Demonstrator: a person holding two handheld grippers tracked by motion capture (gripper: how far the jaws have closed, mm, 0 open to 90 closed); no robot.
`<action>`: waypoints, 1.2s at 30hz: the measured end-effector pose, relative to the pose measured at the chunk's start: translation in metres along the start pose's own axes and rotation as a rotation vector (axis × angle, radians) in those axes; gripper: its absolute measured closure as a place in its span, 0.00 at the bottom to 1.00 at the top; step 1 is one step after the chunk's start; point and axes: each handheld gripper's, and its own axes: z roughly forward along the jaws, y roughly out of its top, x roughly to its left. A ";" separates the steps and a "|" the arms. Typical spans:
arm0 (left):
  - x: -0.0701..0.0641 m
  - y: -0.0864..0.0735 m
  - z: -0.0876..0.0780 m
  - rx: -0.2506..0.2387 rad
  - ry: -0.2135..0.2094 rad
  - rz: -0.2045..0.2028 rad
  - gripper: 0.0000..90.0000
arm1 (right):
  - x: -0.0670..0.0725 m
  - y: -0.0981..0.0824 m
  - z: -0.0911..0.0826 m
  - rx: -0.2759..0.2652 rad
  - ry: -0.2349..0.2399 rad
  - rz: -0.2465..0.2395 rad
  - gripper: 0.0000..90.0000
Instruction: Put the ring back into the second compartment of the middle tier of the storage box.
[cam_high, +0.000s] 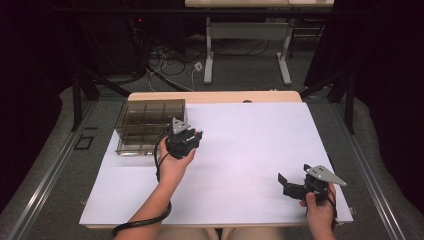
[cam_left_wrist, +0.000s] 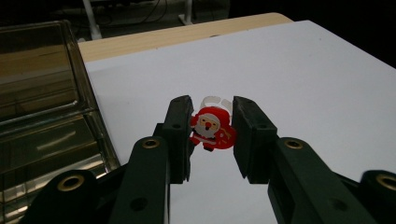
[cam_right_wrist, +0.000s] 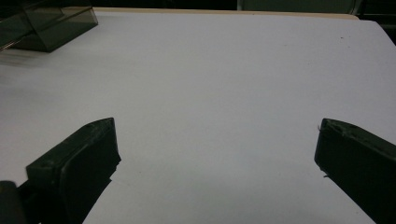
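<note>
Up above the white surface (cam_high: 240, 150), the left gripper (cam_left_wrist: 212, 128) clamps a red Santa ring (cam_left_wrist: 212, 129) between its jaws, just beside a clear compartment box (cam_high: 150, 125). Well apart, the right gripper (cam_high: 292, 184) rests with jaws spread wide, holding nothing.

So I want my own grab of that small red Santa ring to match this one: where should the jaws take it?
Across the flat red Santa figure, one pad on each side edge, as the left gripper does; its clear band behind looks too thin to clamp.
</note>
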 end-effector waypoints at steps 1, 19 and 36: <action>0.001 0.001 -0.002 -0.003 0.003 -0.003 0.76 | 0.000 0.000 0.000 0.000 0.000 -0.001 0.00; 0.022 0.007 -0.021 -0.037 0.043 -0.054 0.76 | 0.000 0.000 0.000 0.000 0.000 0.000 0.00; 0.054 -0.001 -0.037 -0.036 0.105 -0.108 0.76 | 0.000 0.000 0.000 0.004 -0.005 -0.005 0.00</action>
